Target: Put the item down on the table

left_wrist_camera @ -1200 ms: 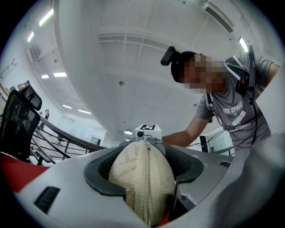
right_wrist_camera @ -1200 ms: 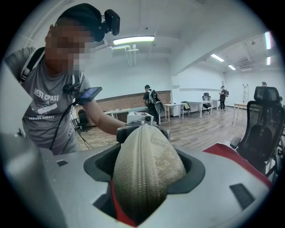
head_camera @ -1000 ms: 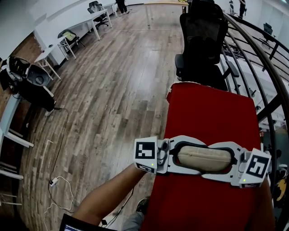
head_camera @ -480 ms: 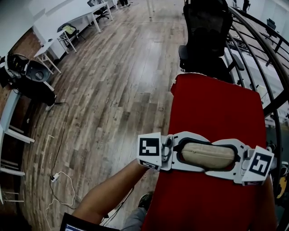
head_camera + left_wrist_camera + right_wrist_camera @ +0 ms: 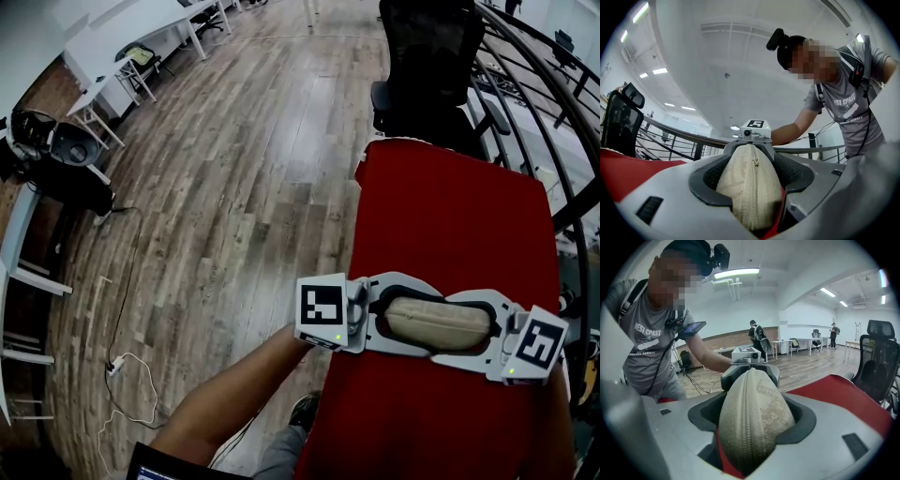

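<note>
Head view: beige zippered fabric pouch point(image 5: 438, 323) bridges left claw point(image 5: 378, 315) and right claw point(image 5: 494, 334), each clamped on one end, over red-covered worktop point(image 5: 441, 216); contact with cloth unclear. Risk: uneven release drops pouch askew, left end near worktop's left edge. Open room ahead; black office chair point(image 5: 427, 66) beyond far edge.

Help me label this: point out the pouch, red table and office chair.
pouch point(image 5: 438, 322), head view, middle of its beige top.
red table point(image 5: 450, 216), head view, bare cloth.
office chair point(image 5: 429, 56), head view, backrest.
</note>
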`<state>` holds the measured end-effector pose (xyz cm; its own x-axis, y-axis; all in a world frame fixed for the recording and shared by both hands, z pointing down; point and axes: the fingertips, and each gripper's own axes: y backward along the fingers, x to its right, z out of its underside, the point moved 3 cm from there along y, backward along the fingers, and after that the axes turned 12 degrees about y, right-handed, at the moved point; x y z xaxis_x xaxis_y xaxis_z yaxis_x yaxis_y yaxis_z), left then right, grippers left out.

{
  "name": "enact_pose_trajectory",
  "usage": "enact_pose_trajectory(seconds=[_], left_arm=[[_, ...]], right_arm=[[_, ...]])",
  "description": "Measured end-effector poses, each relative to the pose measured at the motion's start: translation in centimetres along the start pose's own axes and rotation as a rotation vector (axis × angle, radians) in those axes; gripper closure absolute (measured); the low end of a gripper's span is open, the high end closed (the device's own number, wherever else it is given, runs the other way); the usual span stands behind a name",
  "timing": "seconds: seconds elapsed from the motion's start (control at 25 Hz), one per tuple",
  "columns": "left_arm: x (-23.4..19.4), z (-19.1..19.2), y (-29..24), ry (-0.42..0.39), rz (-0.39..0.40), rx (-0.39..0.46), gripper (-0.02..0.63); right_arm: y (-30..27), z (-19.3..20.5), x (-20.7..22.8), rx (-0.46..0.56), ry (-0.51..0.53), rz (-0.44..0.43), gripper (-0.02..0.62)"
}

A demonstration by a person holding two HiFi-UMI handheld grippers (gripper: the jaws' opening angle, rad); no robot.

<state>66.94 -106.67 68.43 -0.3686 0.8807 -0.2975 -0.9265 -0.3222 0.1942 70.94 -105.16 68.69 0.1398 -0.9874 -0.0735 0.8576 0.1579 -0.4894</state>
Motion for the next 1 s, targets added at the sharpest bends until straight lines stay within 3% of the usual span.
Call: enact_pose_trajectory(seconds=[1.0], left_arm=[[-2.2, 7.6, -1.4, -0.005, 0.024, -0.172, 0.319]], right_arm=[[-1.8, 7.9, -1.4, -0.141, -0.023, -0.012, 0.310]])
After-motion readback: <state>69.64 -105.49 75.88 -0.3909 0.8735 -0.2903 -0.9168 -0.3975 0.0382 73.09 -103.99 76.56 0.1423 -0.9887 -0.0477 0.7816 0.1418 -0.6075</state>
